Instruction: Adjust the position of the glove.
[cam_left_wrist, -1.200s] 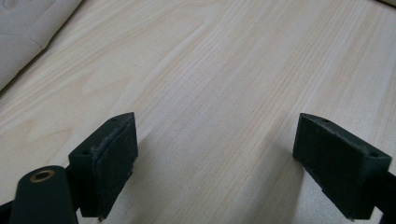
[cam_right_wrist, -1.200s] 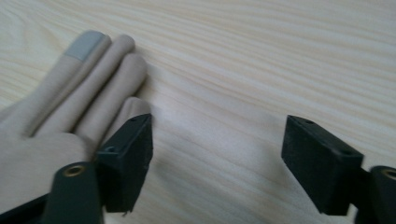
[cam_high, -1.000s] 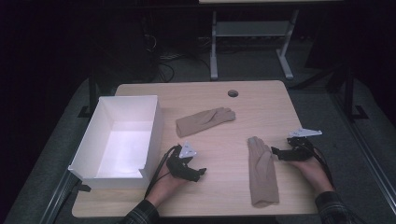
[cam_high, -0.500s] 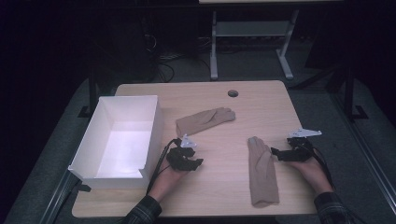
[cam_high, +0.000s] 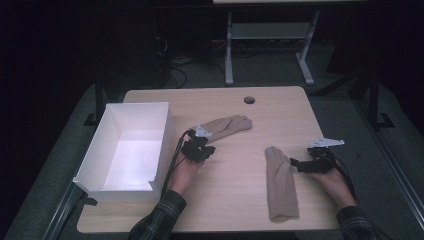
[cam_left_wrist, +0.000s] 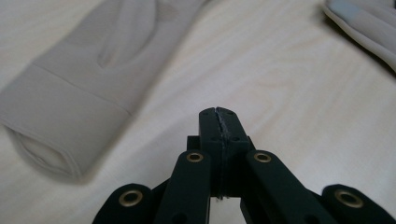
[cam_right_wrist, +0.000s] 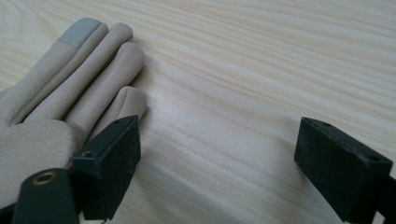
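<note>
Your left gripper (cam_left_wrist: 218, 116) had just clenched empty beside the glove (cam_left_wrist: 88, 84), right gripper (cam_right_wrist: 217, 156) released, so you risked missing the cuff.

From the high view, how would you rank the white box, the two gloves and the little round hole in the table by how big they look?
1. White box, clearly largest.
2. The two gloves: the near glove and the far glove look about alike; the far one lies farther from the camera, so I would not rank them.
3. Round hole, smallest.
</note>
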